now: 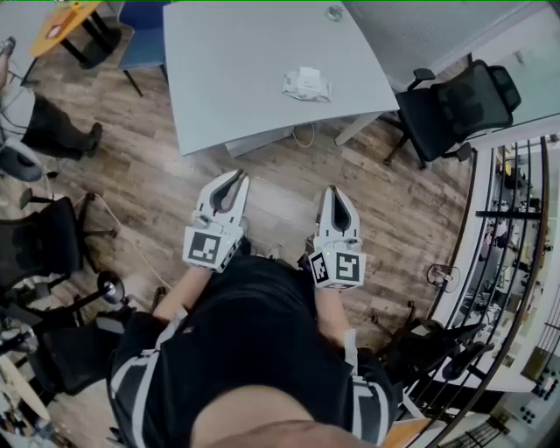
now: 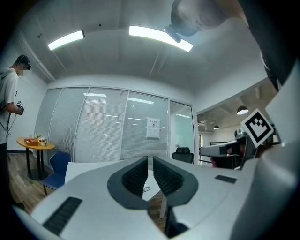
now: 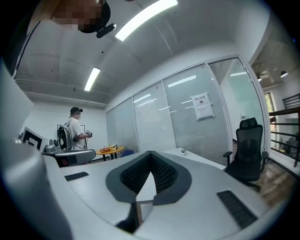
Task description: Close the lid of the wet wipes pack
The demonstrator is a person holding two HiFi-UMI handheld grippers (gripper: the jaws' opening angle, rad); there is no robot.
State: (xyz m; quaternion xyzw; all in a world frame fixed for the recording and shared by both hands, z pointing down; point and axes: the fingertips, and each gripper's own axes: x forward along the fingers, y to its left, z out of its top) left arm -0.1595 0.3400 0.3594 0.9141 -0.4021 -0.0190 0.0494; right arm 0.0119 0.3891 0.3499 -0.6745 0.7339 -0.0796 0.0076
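Observation:
The wet wipes pack (image 1: 307, 84) lies on the white table (image 1: 236, 79), white and crumpled, toward the table's near right part. Whether its lid stands up I cannot tell at this distance. My left gripper (image 1: 234, 178) and my right gripper (image 1: 337, 193) hang side by side over the wooden floor, well short of the table, both shut and holding nothing. In the left gripper view the dark pads (image 2: 137, 176) stand almost together with only a thin slit. In the right gripper view the pads (image 3: 161, 172) meet at the tips.
A black office chair (image 1: 455, 109) stands right of the table, a blue chair (image 1: 144, 39) and a small orange round table (image 1: 66, 22) at the far left. Another person (image 3: 73, 131) stands by the glass wall. A black railing (image 1: 516, 262) runs along the right.

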